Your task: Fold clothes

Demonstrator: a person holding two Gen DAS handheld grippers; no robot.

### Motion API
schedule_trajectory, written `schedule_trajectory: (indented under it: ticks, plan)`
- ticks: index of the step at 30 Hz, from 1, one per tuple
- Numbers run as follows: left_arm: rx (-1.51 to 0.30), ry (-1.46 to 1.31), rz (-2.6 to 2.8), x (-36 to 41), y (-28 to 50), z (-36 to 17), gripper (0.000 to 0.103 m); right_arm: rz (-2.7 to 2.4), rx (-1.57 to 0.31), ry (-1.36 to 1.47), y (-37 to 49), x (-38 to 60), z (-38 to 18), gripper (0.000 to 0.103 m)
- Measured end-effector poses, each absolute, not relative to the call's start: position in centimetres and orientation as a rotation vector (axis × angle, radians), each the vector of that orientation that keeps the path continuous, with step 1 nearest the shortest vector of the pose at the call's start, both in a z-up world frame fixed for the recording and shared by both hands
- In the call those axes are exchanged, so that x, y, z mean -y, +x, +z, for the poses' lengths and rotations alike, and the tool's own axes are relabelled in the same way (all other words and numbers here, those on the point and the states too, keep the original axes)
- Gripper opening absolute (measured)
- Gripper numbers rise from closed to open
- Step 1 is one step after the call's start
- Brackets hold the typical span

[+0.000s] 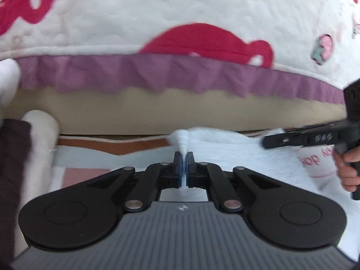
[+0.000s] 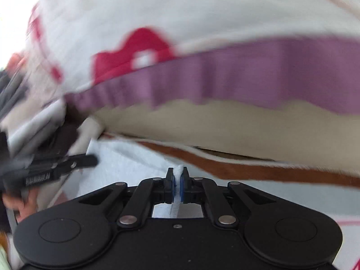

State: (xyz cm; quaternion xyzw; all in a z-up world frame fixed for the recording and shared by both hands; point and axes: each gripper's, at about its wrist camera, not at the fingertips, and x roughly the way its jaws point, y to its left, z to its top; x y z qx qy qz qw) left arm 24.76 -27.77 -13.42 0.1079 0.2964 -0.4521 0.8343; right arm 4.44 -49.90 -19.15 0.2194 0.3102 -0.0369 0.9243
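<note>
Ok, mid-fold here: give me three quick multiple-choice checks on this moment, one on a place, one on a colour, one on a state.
1. Where is the right tool in the left wrist view?
A. At the right edge, over the white garment
B. At the left edge, by the dark cloth
C. Up on the quilt

2. What colour is the ruffled trim along the quilt's lower edge?
A. Green
B. Purple
C. Yellow

3. What state is the left tool in?
A. Wide open, nothing in it
B. Shut on the white garment
C. Shut on the trim

Answers:
1 A: its black fingers reach in from the right above the white garment.
2 B: a purple frill runs under the white quilt with red shapes.
3 B: a pinch of white fabric sticks up between the blue pads.
</note>
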Motion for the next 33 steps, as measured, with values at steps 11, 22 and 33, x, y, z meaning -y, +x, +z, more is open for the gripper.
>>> schedule_trajectory:
  ticks: [11, 22, 33]
  plan:
    - [-0.857, 0.245, -1.093, 27.0, 23.0, -15.5, 0.067, -0.121, -0.674, 0.460, 4.9, 50.7, -19.6, 0.005]
    - [-0.775, 0.281, -0.782, 24.7, 19.6, -16.2, 0.005, -0.200, -0.697, 0.443, 2.6, 51.6, -17.6, 0.022]
    - [-0.805, 0.242, -0.631, 25.1, 21.4, -15.2, 0.007, -0.655, -0.661, 0.520, -20.0, 64.8, -15.7, 0.052]
